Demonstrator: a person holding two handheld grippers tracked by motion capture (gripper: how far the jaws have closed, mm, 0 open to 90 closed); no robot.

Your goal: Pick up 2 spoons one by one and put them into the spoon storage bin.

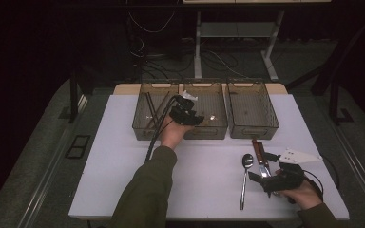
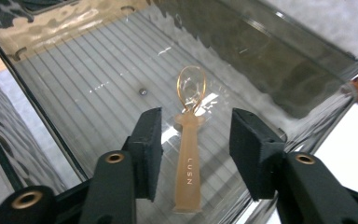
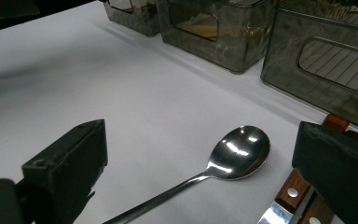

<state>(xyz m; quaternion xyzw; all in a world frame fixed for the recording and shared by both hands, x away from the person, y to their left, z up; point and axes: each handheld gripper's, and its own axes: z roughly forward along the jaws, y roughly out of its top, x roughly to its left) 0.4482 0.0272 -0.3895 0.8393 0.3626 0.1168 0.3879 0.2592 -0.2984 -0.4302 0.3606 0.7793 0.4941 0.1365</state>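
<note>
The left gripper is open above the small tan plastic tool with a gold wire loop, lying in the middle clear bin. The right gripper is open near the shiny metal spoon. If the left gripper lifts carelessly, it could bump the bin wall.

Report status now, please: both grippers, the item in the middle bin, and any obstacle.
Left gripper open over middle bin; small spoon lies inside, released. Right gripper open above steel spoon. No obstacle.

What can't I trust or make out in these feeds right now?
- Knives: right gripper view, blades cut off by the bottom edge and the right gripper's jaw.
- Small tool: high view, hidden under the left gripper.
- Left bin's contents: high view, too dark and small to identify.
</note>
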